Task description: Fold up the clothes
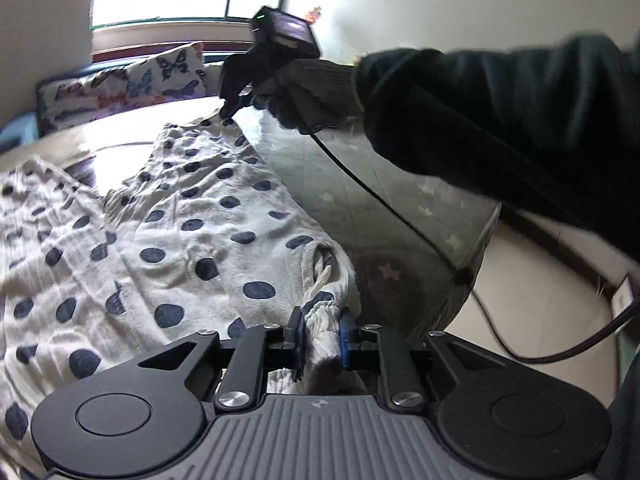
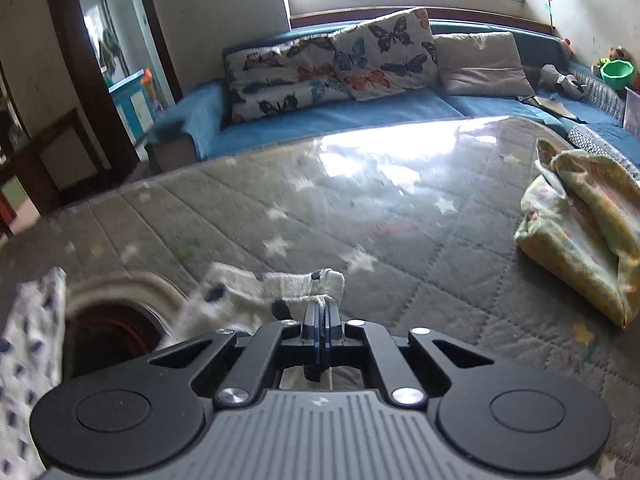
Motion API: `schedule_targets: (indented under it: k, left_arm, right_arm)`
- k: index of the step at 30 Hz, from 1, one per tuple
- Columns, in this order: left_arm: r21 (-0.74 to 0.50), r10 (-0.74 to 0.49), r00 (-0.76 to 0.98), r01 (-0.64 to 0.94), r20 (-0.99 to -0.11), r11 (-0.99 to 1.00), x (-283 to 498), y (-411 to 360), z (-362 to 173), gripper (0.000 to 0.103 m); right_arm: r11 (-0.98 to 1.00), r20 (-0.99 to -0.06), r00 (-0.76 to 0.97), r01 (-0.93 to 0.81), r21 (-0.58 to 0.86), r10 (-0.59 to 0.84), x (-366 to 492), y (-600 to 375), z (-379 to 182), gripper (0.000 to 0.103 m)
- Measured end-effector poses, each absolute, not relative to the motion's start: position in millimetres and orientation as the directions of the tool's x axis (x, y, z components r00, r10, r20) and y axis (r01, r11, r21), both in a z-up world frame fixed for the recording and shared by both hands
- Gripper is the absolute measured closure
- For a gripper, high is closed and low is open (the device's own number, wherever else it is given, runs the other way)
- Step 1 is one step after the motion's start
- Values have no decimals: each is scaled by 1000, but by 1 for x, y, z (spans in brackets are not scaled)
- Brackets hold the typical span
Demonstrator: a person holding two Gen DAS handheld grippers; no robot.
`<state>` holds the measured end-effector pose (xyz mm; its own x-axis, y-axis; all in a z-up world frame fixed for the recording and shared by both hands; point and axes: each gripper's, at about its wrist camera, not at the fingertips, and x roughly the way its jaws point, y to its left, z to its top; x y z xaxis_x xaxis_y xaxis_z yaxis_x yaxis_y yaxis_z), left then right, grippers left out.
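Observation:
A white garment with dark blue polka dots (image 1: 168, 216) lies spread over the grey star-patterned table cover (image 1: 380, 208). My left gripper (image 1: 322, 330) is shut on a bunched white edge of this garment at its near corner. My right gripper (image 1: 230, 114) appears in the left wrist view, held by a gloved hand, pinching the garment's far corner. In the right wrist view my right gripper (image 2: 321, 320) is shut on a white hem of the polka-dot garment (image 2: 276, 284), just above the table cover (image 2: 360, 200).
A folded yellow floral cloth (image 2: 580, 232) lies on the table at right. A blue sofa (image 2: 400, 108) with butterfly cushions (image 2: 332, 64) stands behind the table. A black cable (image 1: 380, 196) trails from the right gripper. A doorway (image 2: 100, 40) is at left.

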<state>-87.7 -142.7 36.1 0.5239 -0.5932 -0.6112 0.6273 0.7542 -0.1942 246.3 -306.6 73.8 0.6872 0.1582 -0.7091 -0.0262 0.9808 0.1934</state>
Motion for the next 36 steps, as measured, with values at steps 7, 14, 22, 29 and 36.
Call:
schedule_targets:
  k: [7,14,22,29,36]
  left_arm:
    - [-339,-641,563,552,-522,762,-96,-102,56,88]
    - [-451,-620,653,438,-435,778,-116,-44,74,89]
    - [-556,-515,754,244,-407,795,-140,19,72,89]
    - [-604,-472,770,144,-429,784,-153,44,59,89]
    - [-629,-450,765,77,-460,774,-162,57,48,89]
  right_arm:
    - [957,-643,727,-69,282,242,250,-268,126,101]
    - [934,-580,749,-147,326,321,258,-191,162,101]
    - [908,-557,726,-241,342,403,262,-80,165,101]
    - [893,-581,680,-314,321,448,252,8,134,101]
    - [825,-583,585,-428,369,564,237,17,127,88]
